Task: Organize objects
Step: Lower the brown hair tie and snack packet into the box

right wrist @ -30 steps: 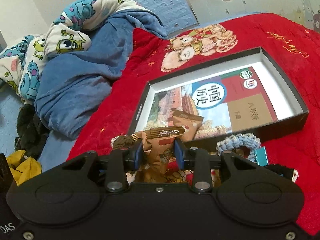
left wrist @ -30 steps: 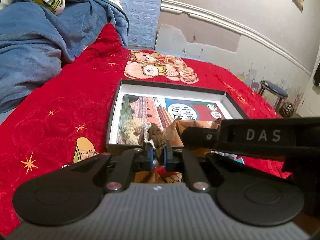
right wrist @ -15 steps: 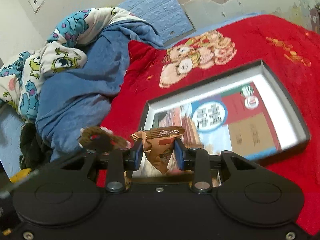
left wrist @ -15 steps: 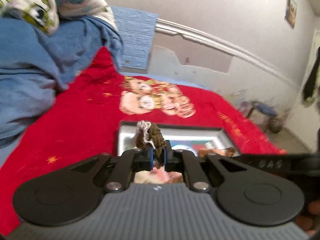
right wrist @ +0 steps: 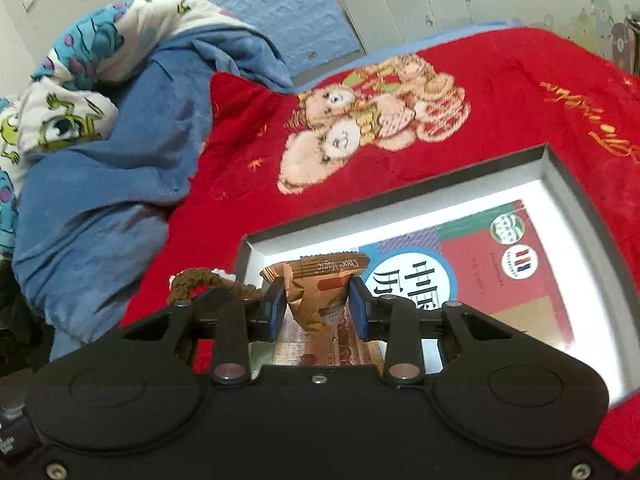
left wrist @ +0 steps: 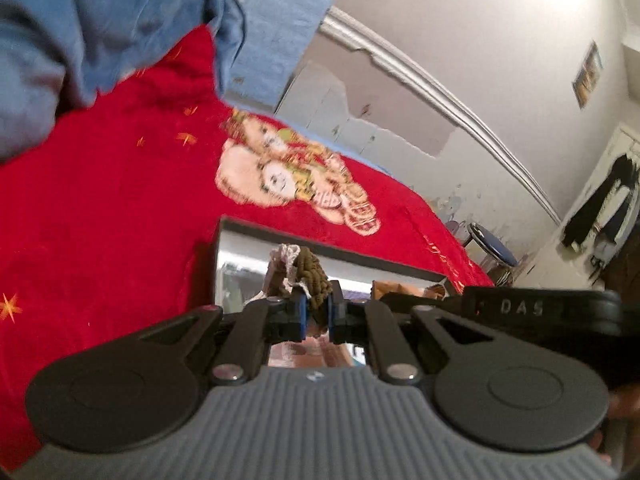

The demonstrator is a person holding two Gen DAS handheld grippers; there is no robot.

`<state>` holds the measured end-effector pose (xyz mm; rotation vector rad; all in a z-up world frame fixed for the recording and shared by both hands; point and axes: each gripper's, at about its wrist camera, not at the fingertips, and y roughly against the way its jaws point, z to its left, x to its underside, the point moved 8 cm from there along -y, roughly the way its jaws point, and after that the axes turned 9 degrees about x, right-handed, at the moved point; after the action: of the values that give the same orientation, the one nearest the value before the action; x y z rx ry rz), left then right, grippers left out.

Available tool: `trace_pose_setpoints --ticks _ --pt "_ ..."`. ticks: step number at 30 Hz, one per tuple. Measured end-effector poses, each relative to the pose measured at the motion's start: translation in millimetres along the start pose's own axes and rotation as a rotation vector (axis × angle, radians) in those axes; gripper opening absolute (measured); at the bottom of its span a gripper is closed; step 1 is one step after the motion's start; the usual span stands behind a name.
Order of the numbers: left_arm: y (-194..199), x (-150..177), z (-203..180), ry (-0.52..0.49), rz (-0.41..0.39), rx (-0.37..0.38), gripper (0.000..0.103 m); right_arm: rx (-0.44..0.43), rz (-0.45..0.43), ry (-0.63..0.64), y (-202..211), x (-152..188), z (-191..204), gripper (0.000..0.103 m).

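The left gripper [left wrist: 316, 316] has its two blue pads squeezed almost together on a brown knitted hair tie [left wrist: 310, 274] with a bit of white lace on it, and the tie sticks up above the pads. The right gripper [right wrist: 318, 308] has its pads a little way apart, pressed on both sides of a brown snack packet [right wrist: 320, 292] that says ChocoMagic along its top. Both things are up in the air, not lying down. Just past the fingers is a flat black box [right wrist: 580, 184] with white walls and a colourful printed sheet on its floor. The box sits on a red blanket [right wrist: 500, 80] with teddy bears on it, and a blue quilt [right wrist: 120, 160] is heaped farther off to the left. I think this is the carrying step, with both things being taken over the box. Next, each one should go down low inside the walls, and then the pads should open so the things land on the sheet and do not fall out onto the blanket
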<state>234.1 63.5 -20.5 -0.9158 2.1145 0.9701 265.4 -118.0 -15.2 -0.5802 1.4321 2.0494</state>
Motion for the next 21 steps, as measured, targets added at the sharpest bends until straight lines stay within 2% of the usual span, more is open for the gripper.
trace_pose_setpoints --ticks 8,14,21 --pt "-18.6 16.4 10.8 -0.011 0.058 0.003 0.012 0.074 0.036 0.038 -26.8 13.6 -2.8 0.033" --pt "-20.6 23.2 8.6 -0.010 0.072 0.011 0.012 0.083 0.052 0.048 -32.2 19.1 -2.9 0.033" --pt "-22.8 28.2 16.0 -0.001 0.085 -0.015 0.012 0.097 0.073 0.056 -37.3 28.3 -4.5 0.033"
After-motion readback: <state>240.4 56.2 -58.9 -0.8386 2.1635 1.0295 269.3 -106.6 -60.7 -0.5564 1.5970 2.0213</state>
